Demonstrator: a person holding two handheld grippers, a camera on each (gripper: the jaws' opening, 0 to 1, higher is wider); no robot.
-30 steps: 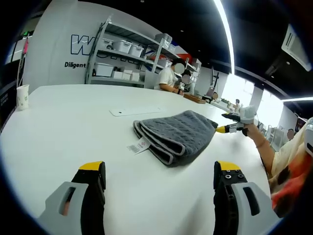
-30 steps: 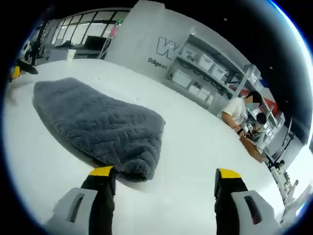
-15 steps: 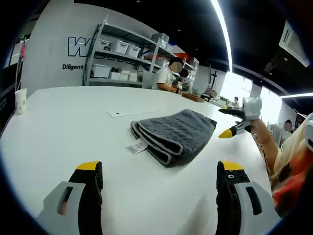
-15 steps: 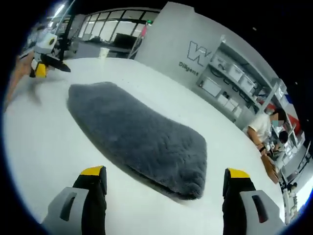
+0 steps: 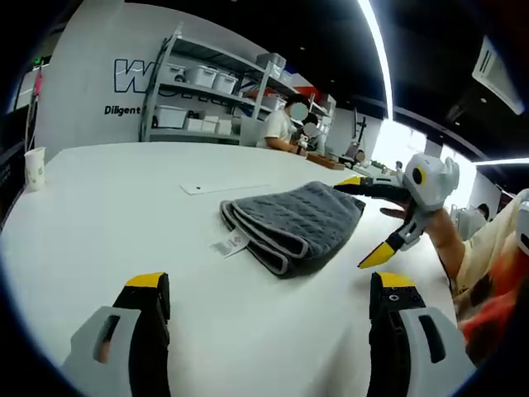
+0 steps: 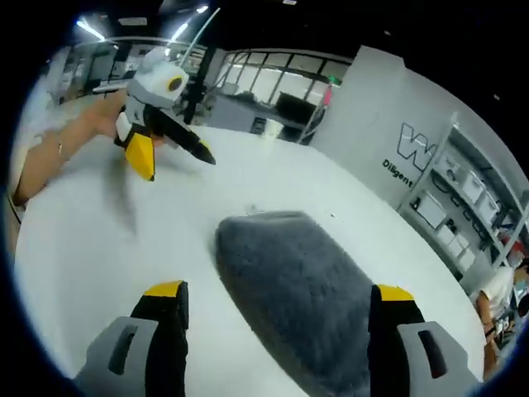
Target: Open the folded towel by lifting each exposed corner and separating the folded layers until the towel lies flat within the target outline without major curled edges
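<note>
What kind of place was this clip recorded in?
Probably an open-plan lab or workshop of a company. Metal shelving holds storage bins against a wall with lettering, people work at a bench behind the big white table, and the far side has glass partitions.

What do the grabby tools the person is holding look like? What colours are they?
Each tool has two dark jaws with yellow tips and grey plastic bases. The left tool and the right tool match. From the side, the right tool has a white rounded body with a yellow dot, and long pointed jaws. The person's sleeve is patterned orange and cream.
</note>
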